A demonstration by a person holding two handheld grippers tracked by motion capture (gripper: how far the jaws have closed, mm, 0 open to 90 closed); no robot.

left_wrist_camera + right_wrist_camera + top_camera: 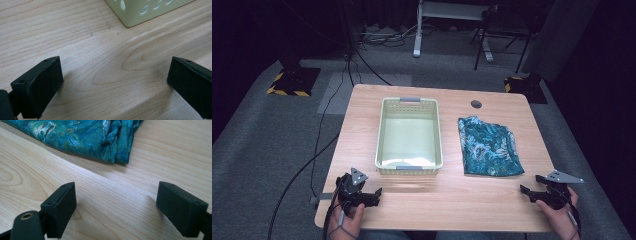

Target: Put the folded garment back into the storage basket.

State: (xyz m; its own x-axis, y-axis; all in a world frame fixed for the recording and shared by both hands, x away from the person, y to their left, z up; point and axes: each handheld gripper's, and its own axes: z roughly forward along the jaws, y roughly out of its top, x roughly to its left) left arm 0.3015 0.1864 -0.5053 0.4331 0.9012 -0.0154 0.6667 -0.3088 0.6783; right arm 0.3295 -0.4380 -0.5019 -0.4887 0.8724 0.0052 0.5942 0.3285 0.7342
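A pale green plastic basket (409,165) stands empty in the middle of the wooden table (447,200). To its right lies a folded teal patterned cloth (488,146). My left gripper (377,195) rests at the table's front left, open, with bare wood between its jaws; a corner of the basket (140,12) shows ahead of it in the left gripper view. My right gripper (524,192) sits at the front right, open and holding nothing, just short of the cloth's near corner (110,142).
A round cable hole (476,104) sits near the table's far edge. Cables (319,145) run over the grey carpet to the left. Desk legs and a chair frame (482,45) stand beyond the table.
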